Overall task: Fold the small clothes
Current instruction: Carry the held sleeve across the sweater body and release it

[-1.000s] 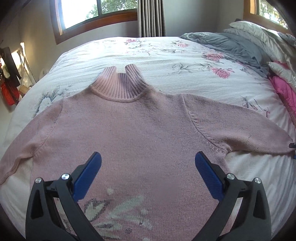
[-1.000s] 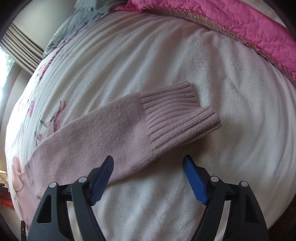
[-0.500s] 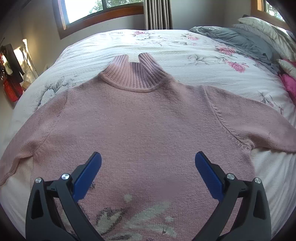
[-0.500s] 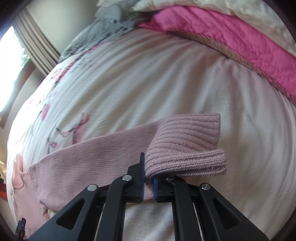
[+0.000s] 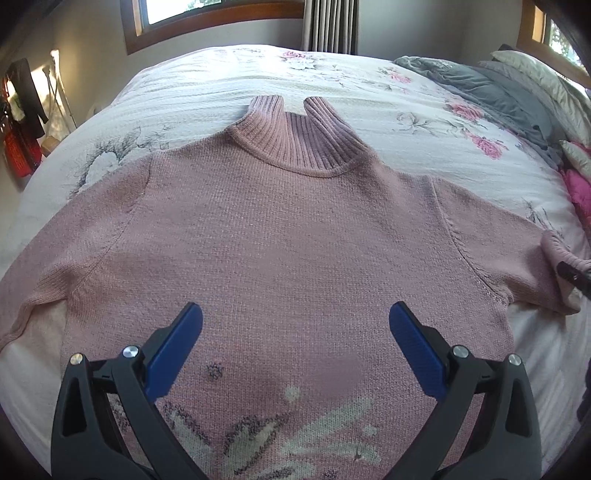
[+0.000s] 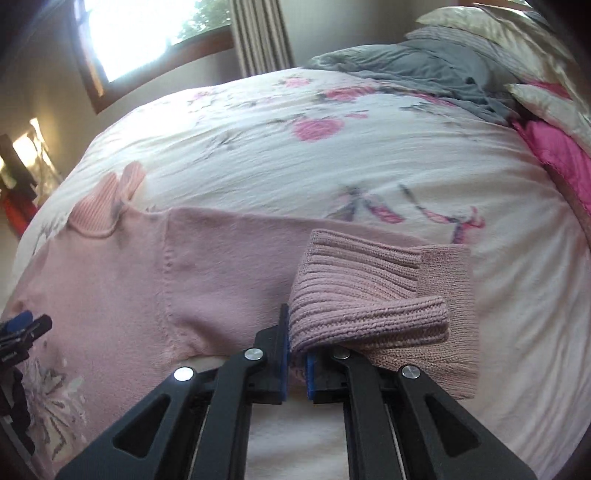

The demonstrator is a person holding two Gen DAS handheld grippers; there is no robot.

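A pink knit sweater with a ribbed collar lies flat, front up, on the bed. My left gripper hovers open over its lower chest, nothing between the blue pads. My right gripper is shut on the ribbed cuff of the sweater's right-hand sleeve, lifted and doubled back over the sleeve toward the body. That held cuff and the right gripper's tip show at the right edge of the left wrist view. The left gripper's tip shows at the left edge of the right wrist view.
The bed has a white floral cover. A grey blanket, pale pillows and a bright pink quilt are piled at the right side. Windows and a curtain stand behind; clothes hang at far left.
My right gripper closed on the sleeve cuff, lifted it and carried it left toward the sweater's body, folding the sleeve over. My left gripper stayed open and moved forward over the chest.
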